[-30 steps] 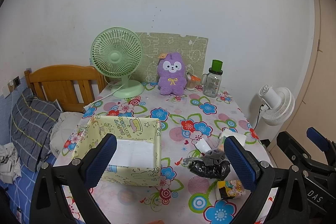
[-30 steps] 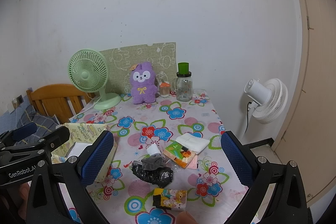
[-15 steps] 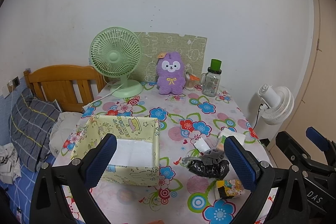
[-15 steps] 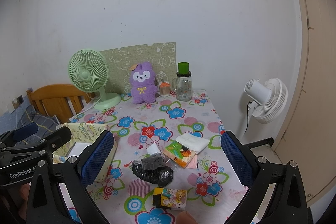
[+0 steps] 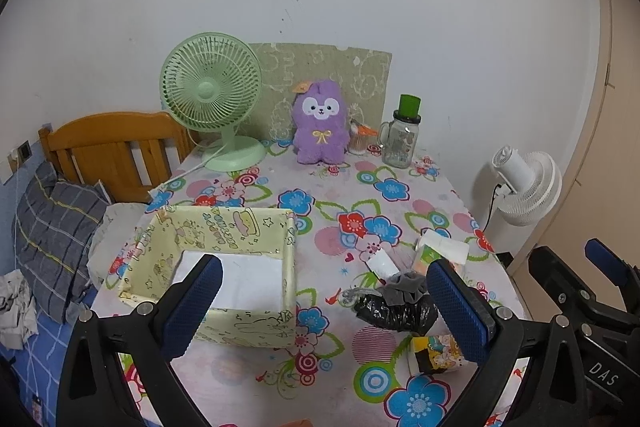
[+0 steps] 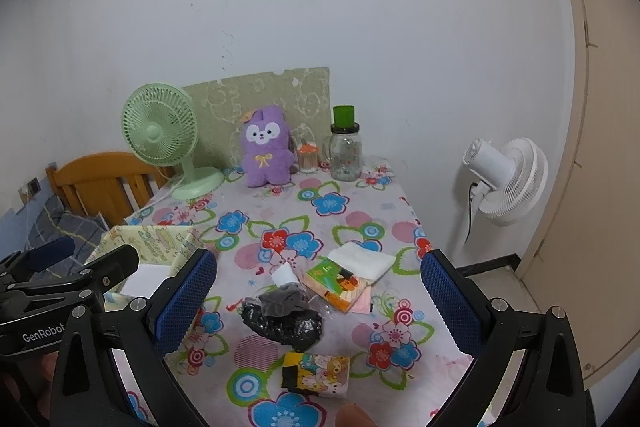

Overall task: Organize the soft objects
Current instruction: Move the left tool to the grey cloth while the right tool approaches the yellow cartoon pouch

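Above, left wrist view: left gripper (image 5: pixel 324 301) spread wide, holding nothing, over the yellow cartoon-print fabric box (image 5: pixel 224 263) on the floral tablecloth (image 5: pixel 352 195) | right wrist view: right gripper (image 6: pixel 318 301) spread wide, holding nothing, over the crumpled black plastic bag (image 6: pixel 286 323), the grey cloth (image 6: pixel 282 301) atop it, and the yellow cartoon tissue pack (image 6: pixel 316 373) nearest the camera.

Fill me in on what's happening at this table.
A person holds two grippers above a flowered table, both open and empty. The left gripper hovers by a yellow fabric box, which shows only a white bottom. The right gripper faces the loose pile: a black crumpled bag with a grey cloth on it, tissue packs and a white folded cloth. Nothing is sorted yet.
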`<state>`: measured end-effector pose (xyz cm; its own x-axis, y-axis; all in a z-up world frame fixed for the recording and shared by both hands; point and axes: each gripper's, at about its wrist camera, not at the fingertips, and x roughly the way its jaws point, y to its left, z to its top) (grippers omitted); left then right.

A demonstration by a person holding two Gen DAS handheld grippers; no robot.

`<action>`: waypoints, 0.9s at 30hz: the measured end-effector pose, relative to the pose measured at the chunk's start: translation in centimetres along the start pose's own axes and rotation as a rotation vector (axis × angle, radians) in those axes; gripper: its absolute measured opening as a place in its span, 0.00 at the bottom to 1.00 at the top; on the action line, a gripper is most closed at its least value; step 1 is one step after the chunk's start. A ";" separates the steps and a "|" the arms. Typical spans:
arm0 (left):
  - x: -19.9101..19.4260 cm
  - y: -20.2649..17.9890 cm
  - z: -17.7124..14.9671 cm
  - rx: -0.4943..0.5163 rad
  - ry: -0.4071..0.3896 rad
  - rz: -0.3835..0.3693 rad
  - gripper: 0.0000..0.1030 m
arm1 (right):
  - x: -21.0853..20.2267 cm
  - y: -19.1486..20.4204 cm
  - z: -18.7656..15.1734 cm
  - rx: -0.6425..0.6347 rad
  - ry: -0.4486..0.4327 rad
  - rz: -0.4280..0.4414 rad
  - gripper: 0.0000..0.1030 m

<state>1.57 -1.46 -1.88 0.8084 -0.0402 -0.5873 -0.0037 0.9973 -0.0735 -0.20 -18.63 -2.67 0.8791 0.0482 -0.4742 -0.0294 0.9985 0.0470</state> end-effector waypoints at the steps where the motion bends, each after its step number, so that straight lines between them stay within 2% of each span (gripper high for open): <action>1: 0.2 -0.1 -0.1 0.001 0.004 0.000 1.00 | 0.2 -0.1 -0.1 0.002 0.005 -0.002 1.00; 5: 1.7 -0.4 -0.5 0.002 0.031 -0.009 1.00 | 1.3 -0.6 -0.8 0.011 0.034 -0.009 1.00; 13: 6.0 -1.9 -2.3 0.024 0.146 -0.026 1.00 | 4.0 -2.4 -2.7 0.034 0.114 -0.040 1.00; 27: 11.5 -4.6 -2.2 0.052 0.215 -0.044 1.00 | 7.4 -5.3 -4.7 0.071 0.204 -0.085 1.00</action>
<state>9.57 -6.62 -10.12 0.6629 -0.0908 -0.7431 0.0639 0.9959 -0.0647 4.27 -23.46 -10.59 0.7626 -0.0247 -0.6464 0.0808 0.9951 0.0573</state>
